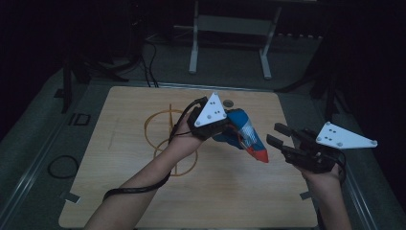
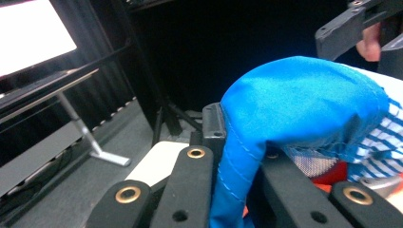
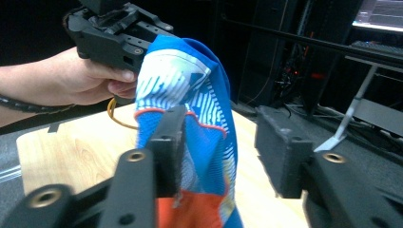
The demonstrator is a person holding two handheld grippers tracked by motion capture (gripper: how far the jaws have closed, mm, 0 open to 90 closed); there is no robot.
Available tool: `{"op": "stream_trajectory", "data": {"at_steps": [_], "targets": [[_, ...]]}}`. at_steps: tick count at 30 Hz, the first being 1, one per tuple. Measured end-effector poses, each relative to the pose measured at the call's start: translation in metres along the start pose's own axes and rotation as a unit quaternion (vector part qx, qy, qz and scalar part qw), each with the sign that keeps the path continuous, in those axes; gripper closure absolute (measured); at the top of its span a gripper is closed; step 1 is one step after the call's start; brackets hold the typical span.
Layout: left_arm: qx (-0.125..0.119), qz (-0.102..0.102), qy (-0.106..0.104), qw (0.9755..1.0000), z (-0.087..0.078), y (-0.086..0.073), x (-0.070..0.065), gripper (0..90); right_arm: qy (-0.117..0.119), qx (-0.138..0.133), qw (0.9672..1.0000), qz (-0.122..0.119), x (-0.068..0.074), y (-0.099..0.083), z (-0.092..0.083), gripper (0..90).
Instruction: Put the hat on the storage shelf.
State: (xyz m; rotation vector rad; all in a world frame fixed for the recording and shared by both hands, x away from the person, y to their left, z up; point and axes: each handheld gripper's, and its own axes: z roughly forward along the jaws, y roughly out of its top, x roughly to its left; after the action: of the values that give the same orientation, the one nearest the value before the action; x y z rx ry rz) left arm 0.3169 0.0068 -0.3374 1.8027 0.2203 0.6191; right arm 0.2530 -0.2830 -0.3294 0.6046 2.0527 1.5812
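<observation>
In the right gripper view, the right gripper (image 3: 223, 156) is standing with its jaws apart; the pads are not pressing on anything, and the cloth's (image 3: 190, 118) orange-edged lower end is hanging just in front of the left jaw, brushing its tip. In the high view this gripper (image 1: 280, 136) is sitting at the right of the table (image 1: 119, 201), its open jaws pointing toward the cloth's (image 1: 246, 134) orange tip and standing just apart from it.

Farther in, the left gripper (image 1: 210, 122) is holding the cloth up above the middle of the table. In the left gripper view its jaws (image 2: 237, 156) are clamped together on a fold of the blue fabric (image 2: 304, 104), which is bulging over the jaw tips, with striped and orange parts showing at the right. From the high view the cloth is hanging from that grip and slanting down to the right, clear of the tabletop.

Under the left hand, yellow rings (image 1: 165, 139) are showing on the wood.

Beyond the table, a white stand (image 1: 230, 43) is standing on the dark floor.
</observation>
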Motion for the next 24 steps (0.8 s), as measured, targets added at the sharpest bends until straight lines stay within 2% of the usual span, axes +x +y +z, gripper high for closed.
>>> {"op": "stream_trajectory", "data": {"at_steps": [1,2,3,4,6,7,8,9,12,13,15,17,20,22,23,24], "targets": [[0.0,0.0,0.0,1.0,0.0,0.0,0.0,89.9,0.001,0.001,1.0,0.0,0.001,0.0,0.0,54.2],[-0.011,0.006,-0.013,0.9998,-0.001,-0.002,0.0,89.9,0.009,0.002,1.0,-0.001,0.002,0.0,0.001,54.6],[-0.011,0.006,-0.013,0.9998,-0.001,-0.002,0.0,89.9,0.009,0.002,1.0,-0.001,0.002,0.0,0.001,54.6],[-0.022,0.008,-0.028,0.9993,-0.001,-0.002,0.0,89.8,0.024,0.001,0.9997,-0.002,0.005,-0.002,0.004,55.8],[-0.037,0.015,-0.05,0.998,-0.002,-0.003,0.0,89.8,0.036,0.005,0.9993,-0.003,0.007,-0.003,0.006,56.2],[-0.037,0.015,-0.05,0.998,-0.002,-0.003,0.0,89.8,0.041,0.006,0.9991,-0.005,0.007,-0.004,0.008,57.4],[-0.04,0.013,-0.061,0.9973,-0.002,-0.003,0.0,89.8,0.041,0.006,0.9991,-0.005,0.007,-0.004,0.008,57.4],[-0.048,0.02,-0.081,0.9954,-0.003,-0.004,0.0,89.8,0.041,0.009,0.9991,-0.008,0.008,-0.004,0.009,57.9],[-0.054,0.027,-0.088,0.9943,-0.003,-0.005,-0.001,89.7,0.045,0.008,0.9989,-0.011,0.008,-0.004,0.009,57.9],[-0.06,0.031,-0.102,0.9925,-0.003,-0.006,-0.001,89.8,0.045,0.008,0.9989,-0.012,0.009,-0.004,0.009,57.9],[-0.088,0.042,-0.136,0.9859,-0.003,-0.009,-0.002,89.7,0.045,0.003,0.9989,-0.013,0.007,-0.004,0.007,58.1],[-0.094,0.045,-0.15,0.9831,-0.003,-0.011,-0.002,89.7,0.045,0.007,0.9989,-0.012,0.006,-0.005,0.006,58.0],[-0.12,0.044,-0.177,0.9759,-0.005,-0.012,-0.002,89.6,0.059,0.014,0.9981,-0.014,0.01,-0.008,0.008,56.0],[-0.148,0.036,-0.212,0.9653,-0.006,-0.013,0.0,89.6,0.063,0.016,0.9977,-0.018,0.016,-0.01,0.01,51.6],[-0.156,0.034,-0.219,0.9626,-0.007,-0.012,0.0,89.6,0.065,0.016,0.9975,-0.02,0.019,-0.01,0.01,49.7],[-0.168,0.031,-0.231,0.9578,-0.008,-0.013,0.001,89.6,0.068,0.016,0.9973,-0.021,0.022,-0.011,0.011,48.8]]}}
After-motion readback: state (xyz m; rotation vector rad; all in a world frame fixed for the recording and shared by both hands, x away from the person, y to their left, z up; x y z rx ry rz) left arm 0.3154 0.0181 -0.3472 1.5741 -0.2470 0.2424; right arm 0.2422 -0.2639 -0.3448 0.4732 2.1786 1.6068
